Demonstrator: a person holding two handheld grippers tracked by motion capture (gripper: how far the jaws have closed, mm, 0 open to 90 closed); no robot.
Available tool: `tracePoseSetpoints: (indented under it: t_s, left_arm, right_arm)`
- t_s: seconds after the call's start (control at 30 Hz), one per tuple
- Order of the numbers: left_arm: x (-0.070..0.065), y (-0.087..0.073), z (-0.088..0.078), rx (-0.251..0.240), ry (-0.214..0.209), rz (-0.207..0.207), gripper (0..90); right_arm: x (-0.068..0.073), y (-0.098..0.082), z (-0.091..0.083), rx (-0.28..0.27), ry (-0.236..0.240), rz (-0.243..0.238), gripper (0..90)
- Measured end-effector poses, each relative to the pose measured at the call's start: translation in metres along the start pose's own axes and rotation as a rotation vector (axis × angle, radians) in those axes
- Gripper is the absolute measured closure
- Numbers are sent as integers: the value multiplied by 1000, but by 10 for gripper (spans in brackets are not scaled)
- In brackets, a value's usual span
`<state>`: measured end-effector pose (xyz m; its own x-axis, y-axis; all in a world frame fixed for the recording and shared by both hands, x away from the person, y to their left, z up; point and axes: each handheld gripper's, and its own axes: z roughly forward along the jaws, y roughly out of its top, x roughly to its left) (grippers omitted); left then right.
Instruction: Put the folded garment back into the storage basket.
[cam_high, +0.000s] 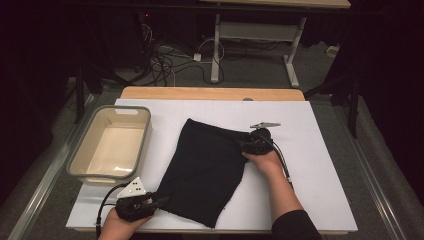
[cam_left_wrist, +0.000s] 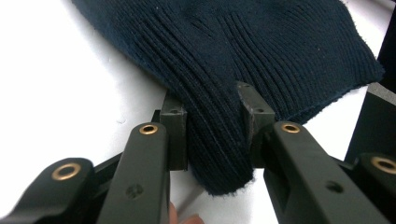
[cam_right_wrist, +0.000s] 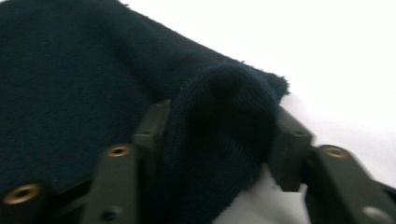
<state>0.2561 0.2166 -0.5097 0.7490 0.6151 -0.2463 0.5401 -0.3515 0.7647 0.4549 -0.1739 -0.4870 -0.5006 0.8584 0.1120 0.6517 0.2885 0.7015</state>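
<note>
A dark navy knit cloth (cam_high: 207, 167) lies spread across the white table top (cam_high: 320, 200). At its near left corner my left gripper (cam_high: 161, 201) lies low near the table's front edge, shut on the cloth. In the left gripper view the ribbed cloth (cam_left_wrist: 261, 42) is pinched into a fold between the two pads of that gripper (cam_left_wrist: 212, 109). My right gripper (cam_high: 246, 145) is at the cloth's right edge, pointing left. In the right gripper view a bunched hump of cloth (cam_right_wrist: 70, 70) fills the gap in that gripper (cam_right_wrist: 222, 135) and touches both pads.
A beige bin with a grey rim (cam_high: 145, 135) stands at the table's left side with nothing in it. The wooden back edge of the table (cam_high: 210, 93) runs behind the white sheet. Cables and desk legs (cam_high: 216, 50) lie on the floor beyond.
</note>
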Motion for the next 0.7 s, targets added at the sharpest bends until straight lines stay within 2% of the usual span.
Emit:
tracePoseSetpoints:
  t_s: [0.07,0.13,0.17,0.37,0.7]
  left_arm:
    - [0,0,0,0,1,1,671]
    - [0,0,0,-1,1,2,671]
    - [0,0,0,-1,1,3,671]
    - [-1,0,0,-2,6,8,672]
    - [-3,0,0,-2,15,20,672]
  right_arm:
    - [0,0,0,2,9,-2,580]
    - [1,0,0,5,43,1,680]
    - [1,0,1,5,61,2,702]
    - [-2,-2,2,-11,100,12,743]
    - [3,-5,1,-36,60,-17,748]
